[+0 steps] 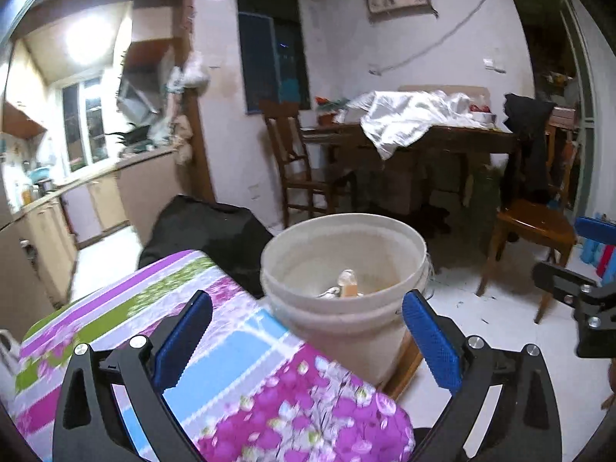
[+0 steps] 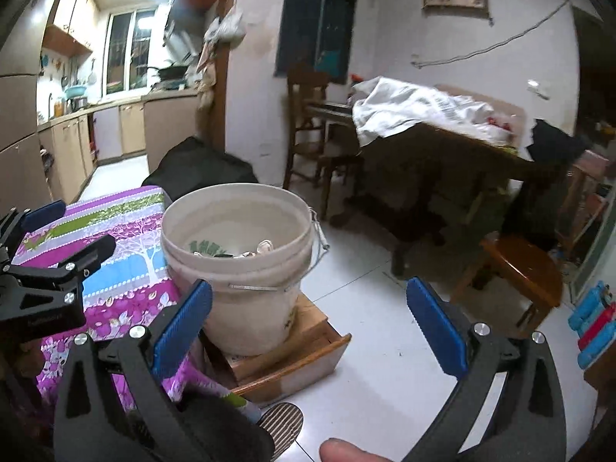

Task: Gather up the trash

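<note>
A cream plastic bucket (image 1: 338,269) stands just ahead of my left gripper (image 1: 308,340), whose blue-padded jaws stand wide open with nothing between them. Inside the bucket lie a small bottle (image 1: 348,283) and some crumpled scraps. In the right wrist view the same bucket (image 2: 238,254) rests on a shallow wooden drawer (image 2: 304,350) on the floor, with scraps (image 2: 261,248) in its bottom. My right gripper (image 2: 310,325) is open and empty, in front of and to the right of the bucket. The left gripper (image 2: 54,231) shows at that view's left edge.
A floral purple, blue and green cloth (image 1: 173,331) covers a surface left of the bucket. Behind it sits a black bag (image 1: 208,238). A dark wooden table (image 1: 435,142) with a white sheet, wooden chairs (image 1: 527,231) and a kitchen counter (image 1: 88,188) stand further off. A striped slipper (image 2: 281,423) is near my feet.
</note>
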The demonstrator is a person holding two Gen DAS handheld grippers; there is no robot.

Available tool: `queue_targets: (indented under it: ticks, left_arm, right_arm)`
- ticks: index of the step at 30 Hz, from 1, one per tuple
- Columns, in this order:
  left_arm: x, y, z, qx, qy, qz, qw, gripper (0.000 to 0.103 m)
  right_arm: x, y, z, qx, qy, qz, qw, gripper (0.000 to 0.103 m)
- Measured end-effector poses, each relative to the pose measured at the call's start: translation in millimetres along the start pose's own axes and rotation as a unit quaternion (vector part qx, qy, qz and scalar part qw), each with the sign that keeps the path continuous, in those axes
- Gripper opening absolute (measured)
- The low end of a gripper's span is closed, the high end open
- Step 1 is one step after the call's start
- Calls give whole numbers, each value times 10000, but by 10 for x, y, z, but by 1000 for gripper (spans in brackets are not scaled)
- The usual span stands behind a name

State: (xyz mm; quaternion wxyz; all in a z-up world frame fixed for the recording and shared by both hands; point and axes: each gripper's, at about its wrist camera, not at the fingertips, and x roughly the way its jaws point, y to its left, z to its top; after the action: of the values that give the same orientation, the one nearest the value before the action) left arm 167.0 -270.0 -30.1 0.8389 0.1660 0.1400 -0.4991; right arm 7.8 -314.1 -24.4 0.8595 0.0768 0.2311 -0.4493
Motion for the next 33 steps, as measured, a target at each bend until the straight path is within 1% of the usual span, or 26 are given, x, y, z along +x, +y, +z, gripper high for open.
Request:
queue_targets:
  ticks: [2,4,5,8,10,12,15,20,24,29,33]
  left_arm:
    - [-163,-44,-70,107,-28,125,9999,98]
    - [-343,-93,-151,154,-152,203,9996,98]
    - [-436,-114,-186,127,-252,221,9994,98]
    - [-619,-146,-291,-116,-315,-14,9994,98]
    - [-705,-157,-366,-264,-319,8,9991,98]
    - [-761,-174,-417,-318,-333,81,9989,98]
    - [-870,-183,-501,-375,-328,219,9985,98]
    - [-973,-166,-540,-377,-278,494,9977,98]
    - [-985,-113,-563,-389,-245,756,9961,98]
    - [-978,-59,-595,-305,-128,1176,9925,98]
    - [-985,-62,-609,-192,-128,1345,9907,98]
  right_arm:
    - [-145,-16,-81,117,-87,-56,9999,97]
    - [-279,-39,-157,277,-165,-65,9995,97]
    - [-349,-76,-203,418,-196,-68,9989,97]
    - [-477,-117,-314,652,-183,82,9977,97]
    - [-542,-146,-387,716,-168,172,9971,97]
    - [-575,-134,-447,694,-161,140,9974,97]
    - [-634,-138,-532,733,-153,201,9970,97]
    - [-729,-88,-586,737,-174,338,9966,97]
    - [-751,-12,-630,660,-155,408,9969,97]
    - [-735,76,-667,588,-97,430,9973,98]
    - [-706,101,-649,578,-86,445,9973,97]
